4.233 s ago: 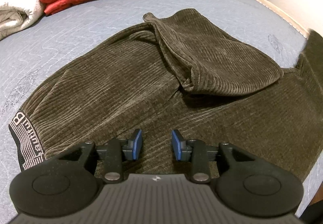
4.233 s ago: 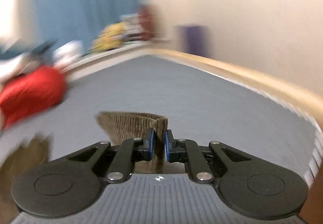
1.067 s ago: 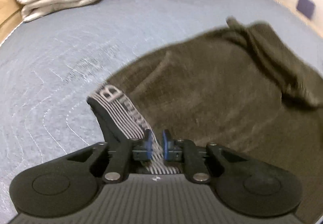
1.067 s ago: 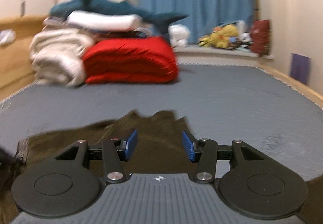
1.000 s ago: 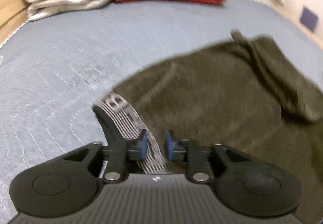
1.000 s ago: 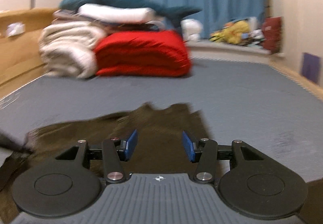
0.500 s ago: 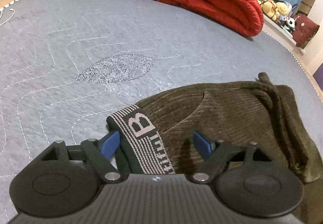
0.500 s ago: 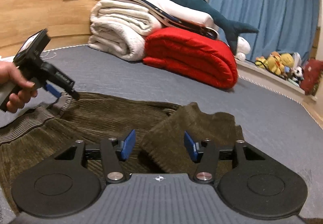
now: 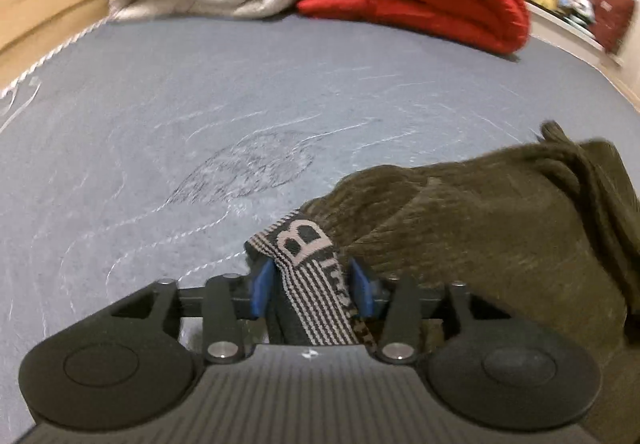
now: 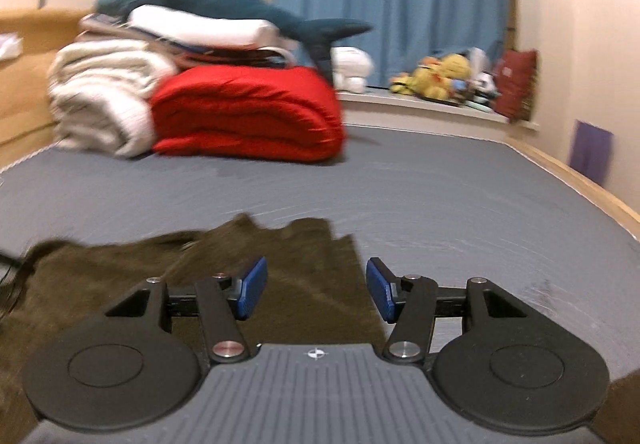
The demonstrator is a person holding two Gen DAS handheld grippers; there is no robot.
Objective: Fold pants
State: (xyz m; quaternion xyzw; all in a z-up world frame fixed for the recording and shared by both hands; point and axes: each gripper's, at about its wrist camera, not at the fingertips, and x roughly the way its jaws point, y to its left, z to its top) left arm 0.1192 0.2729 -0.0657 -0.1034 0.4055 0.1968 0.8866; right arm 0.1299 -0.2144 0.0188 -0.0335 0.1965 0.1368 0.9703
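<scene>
Dark olive corduroy pants (image 9: 500, 228) lie on the grey quilted bed (image 9: 200, 104). Their striped black-and-beige waistband (image 9: 308, 264) with a large letter B runs between the blue pads of my left gripper (image 9: 314, 286), which is partly closed around it; the pads stand at its sides and a firm grip is not clear. In the right wrist view the pants (image 10: 256, 264) spread low and left, with a folded part under my right gripper (image 10: 314, 292), which is open and empty above the fabric.
A folded red duvet (image 10: 248, 116) and cream blankets (image 10: 100, 100) are stacked at the head of the bed, topped by a blue shark plush (image 10: 224, 8). Soft toys (image 10: 436, 78) sit on the sill. The wooden bed edge (image 10: 580, 180) runs along the right.
My left gripper's jaws have narrowed around the waistband, which has lifted between the pads. My right gripper has swung its view right and stays open over the pants.
</scene>
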